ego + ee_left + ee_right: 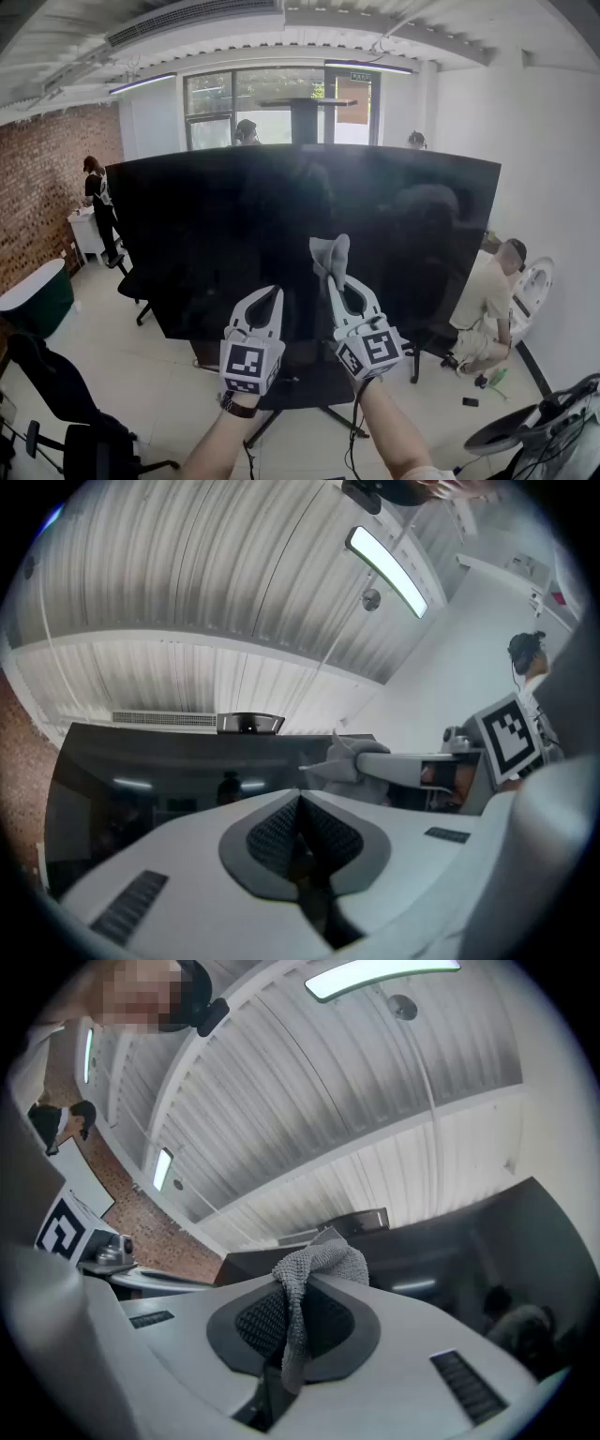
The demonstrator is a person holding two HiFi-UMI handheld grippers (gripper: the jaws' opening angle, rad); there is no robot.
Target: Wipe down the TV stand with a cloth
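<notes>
1. Right gripper (334, 281) has its fingers pinched tight on the grey cloth (330, 255), which is bunched at the tips, I'd guess ready for rubbing.
2. Left gripper (270, 298) has its fingers closed on nothing, just alongside.
3. TV stand (309, 386) sits low under the TV screen (187, 244). There's open floor (169, 375) around its legs.

**No legible text, brand or number in any view.**

The left gripper (270, 298) and right gripper (336, 281) each carry a cube bearing black-and-white square code patterns, which hold no characters. A small green sign (361, 77) above the glass door (352, 112) at the back of the room has lettering too small to read.
</notes>
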